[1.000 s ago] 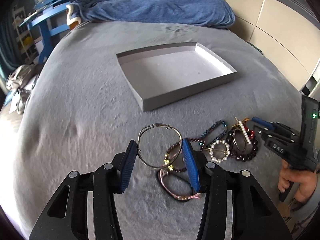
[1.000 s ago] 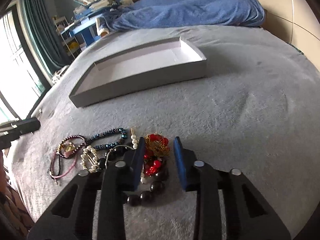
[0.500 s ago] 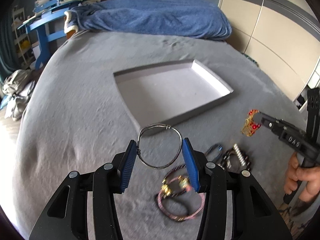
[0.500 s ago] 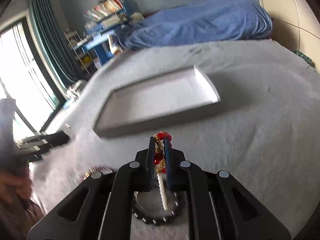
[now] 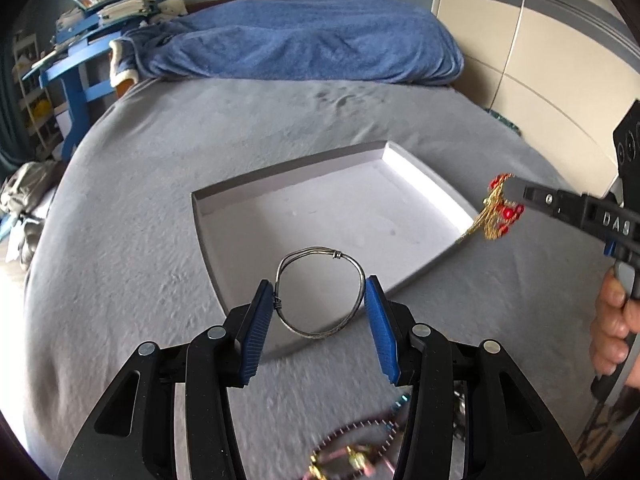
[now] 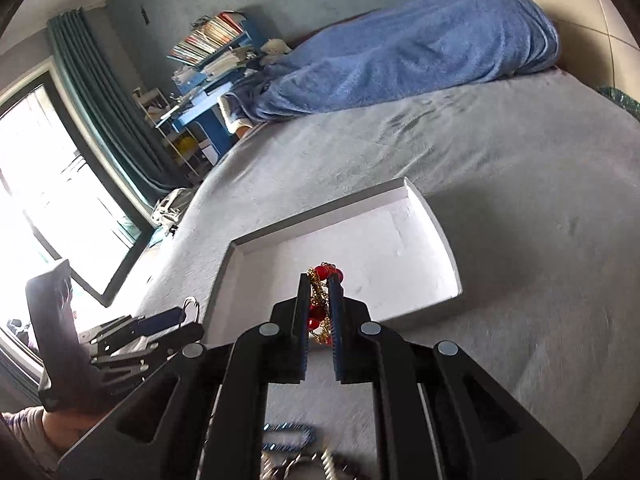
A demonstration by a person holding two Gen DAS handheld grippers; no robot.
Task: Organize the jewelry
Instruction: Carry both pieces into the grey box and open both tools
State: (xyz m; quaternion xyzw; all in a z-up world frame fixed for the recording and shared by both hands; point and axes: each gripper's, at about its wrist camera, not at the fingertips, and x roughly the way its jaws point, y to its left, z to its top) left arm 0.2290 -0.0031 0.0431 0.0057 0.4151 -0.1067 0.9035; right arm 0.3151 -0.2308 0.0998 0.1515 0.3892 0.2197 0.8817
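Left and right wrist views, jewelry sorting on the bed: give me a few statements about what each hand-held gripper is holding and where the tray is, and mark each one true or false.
1. The left hand-held gripper holds a silver wire bangle between its blue pads. True.
2. The right hand-held gripper is open with nothing in it. False: it is shut on a red and gold beaded piece.
3. The grey tray sits on the grey bedspread with no jewelry visible inside. True.
4. The bangle lies flat on the tray floor. False: it is held up in the air at the tray's near edge.
5. A blue blanket is bunched at the far end of the bed. True.
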